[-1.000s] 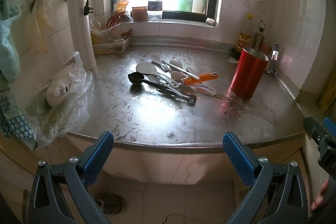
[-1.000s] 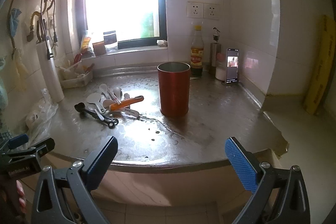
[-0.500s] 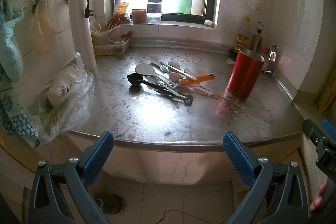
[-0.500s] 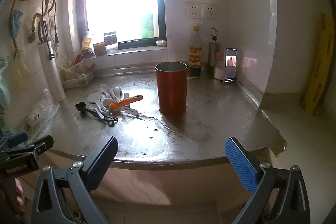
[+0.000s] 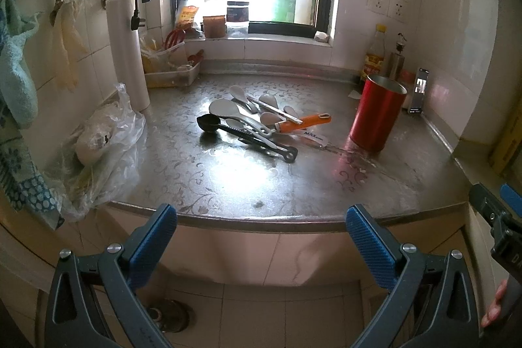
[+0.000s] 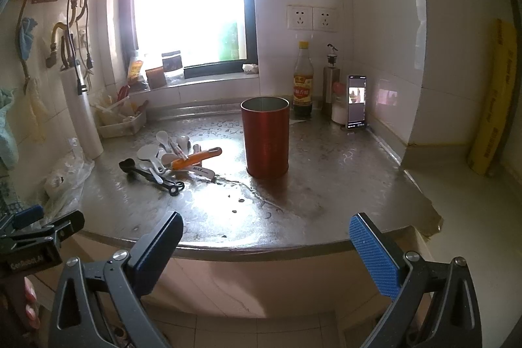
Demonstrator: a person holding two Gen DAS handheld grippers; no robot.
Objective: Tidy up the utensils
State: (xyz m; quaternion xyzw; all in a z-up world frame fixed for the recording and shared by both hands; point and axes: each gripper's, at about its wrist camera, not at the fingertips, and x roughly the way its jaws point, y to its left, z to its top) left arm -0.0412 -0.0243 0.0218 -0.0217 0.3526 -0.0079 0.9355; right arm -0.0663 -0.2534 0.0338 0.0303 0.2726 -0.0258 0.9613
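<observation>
A pile of utensils [image 5: 257, 123] lies mid-counter: a black scoop [image 5: 208, 122], white spoons [image 5: 225, 108] and an orange-handled tool [image 5: 303, 122]. The pile also shows in the right wrist view [image 6: 169, 157]. An empty red cylinder holder [image 5: 376, 114] stands upright to the right of the pile, also in the right wrist view [image 6: 266, 137]. My left gripper [image 5: 261, 234] is open and empty, in front of the counter edge. My right gripper [image 6: 264, 245] is open and empty, also short of the counter edge.
A plastic bag [image 5: 98, 142] and a white roll [image 5: 127, 54] sit at the counter's left. A tray of items [image 5: 169, 74] is at the back left. Bottles [image 6: 302, 83] and a phone [image 6: 356, 101] stand at the back right. The counter [image 5: 248, 181] has a rounded front edge.
Both grippers have drawn back and up slightly from the counter; the scene looks a little smaller. Nothing on the counter moved.
</observation>
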